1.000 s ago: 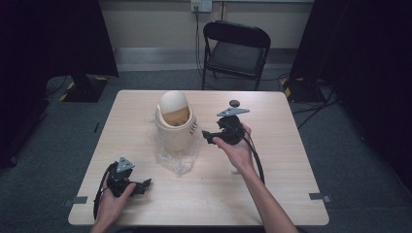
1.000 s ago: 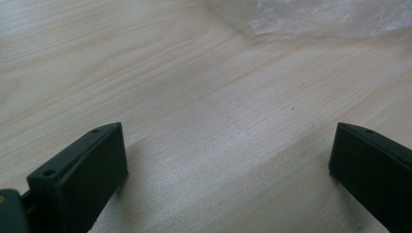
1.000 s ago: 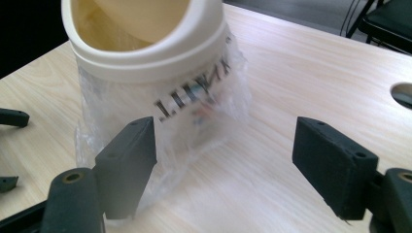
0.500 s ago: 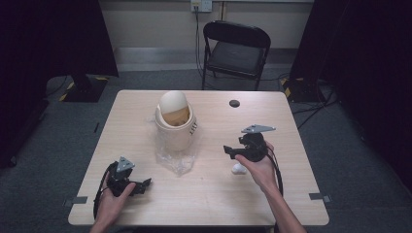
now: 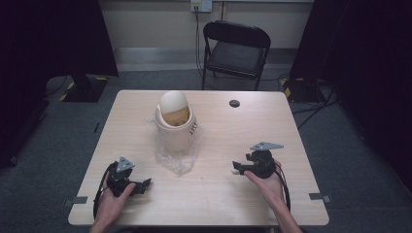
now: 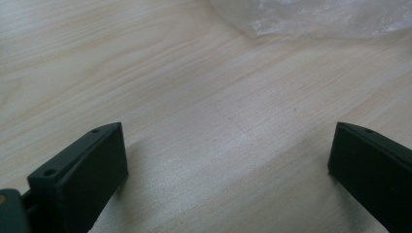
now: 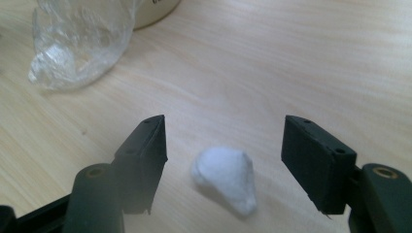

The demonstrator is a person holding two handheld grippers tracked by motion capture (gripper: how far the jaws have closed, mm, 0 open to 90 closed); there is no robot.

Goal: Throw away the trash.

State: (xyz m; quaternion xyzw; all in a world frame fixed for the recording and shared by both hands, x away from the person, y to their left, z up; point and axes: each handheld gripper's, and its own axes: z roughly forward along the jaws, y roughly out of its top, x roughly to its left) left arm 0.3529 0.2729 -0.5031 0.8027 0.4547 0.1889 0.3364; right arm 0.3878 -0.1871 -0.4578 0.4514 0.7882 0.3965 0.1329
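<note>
A small white crumpled wad [image 7: 227, 176] lies on the wooden table [image 5: 218, 131], between the spread jaws of my right gripper [image 7: 223, 145]; neither jaw touches it. From above, the wad [image 5: 236, 170] shows at the tip of the right gripper [image 5: 240, 168] at the table's right front. A cream bin with a swing lid [image 5: 174, 121] stands mid-table, with a clear plastic bag [image 5: 178, 158] crumpled at its foot. My left gripper [image 5: 144, 185] rests low at the left front, open, with bare wood between its jaws [image 6: 223, 145].
A small black disc [image 5: 234, 103] lies near the table's far edge. A black folding chair [image 5: 234, 48] stands behind the table. The clear bag's edge [image 6: 316, 17] shows at the top of the left gripper view, and the bag [image 7: 80, 41] sits upper left in the right gripper view.
My right gripper has come from near the bin back toward the right front of the table and dropped down around the white wad. The left gripper has stayed still.
</note>
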